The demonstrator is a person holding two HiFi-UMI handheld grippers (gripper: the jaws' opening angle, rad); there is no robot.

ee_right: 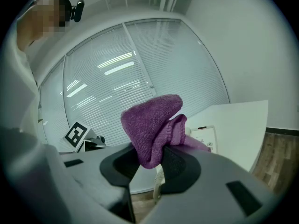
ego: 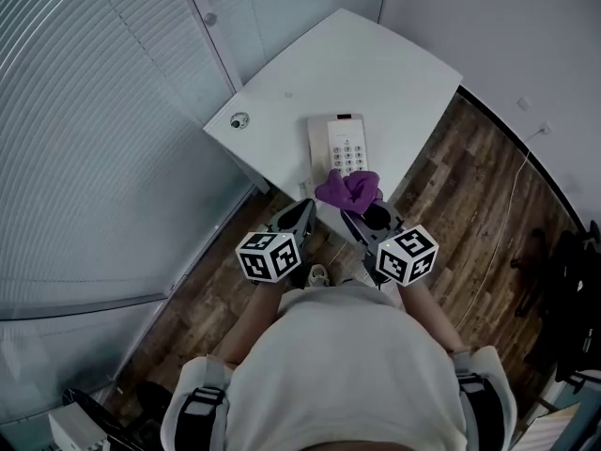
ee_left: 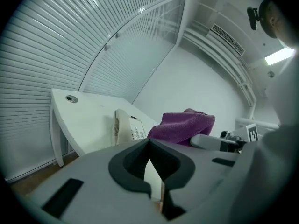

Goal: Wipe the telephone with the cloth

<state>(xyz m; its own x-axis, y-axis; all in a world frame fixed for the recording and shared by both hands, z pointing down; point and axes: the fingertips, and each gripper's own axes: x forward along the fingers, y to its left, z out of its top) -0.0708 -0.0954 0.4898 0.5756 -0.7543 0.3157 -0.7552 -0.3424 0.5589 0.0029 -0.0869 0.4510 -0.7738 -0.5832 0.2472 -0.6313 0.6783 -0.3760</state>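
Note:
A white push-button telephone (ego: 344,146) lies on the white table (ego: 376,64) near its front edge. My right gripper (ego: 362,216) is shut on a purple cloth (ego: 348,189), which bunches up over the phone's near end. In the right gripper view the cloth (ee_right: 152,122) sticks up from between the jaws of that gripper (ee_right: 156,157), with the telephone (ee_right: 204,135) behind it. My left gripper (ego: 302,216) hovers just off the table's front edge, left of the cloth, shut and empty. In the left gripper view its tips (ee_left: 149,144) meet, and the telephone (ee_left: 125,129) and the cloth (ee_left: 184,126) lie ahead to the right.
A round cable grommet (ego: 239,120) sits at the table's left corner. Slatted blinds (ego: 94,111) run along the left, close to the table. Wood floor (ego: 470,186) spreads to the right, with a thin cable (ego: 514,195) and dark furniture (ego: 575,299) at the far right.

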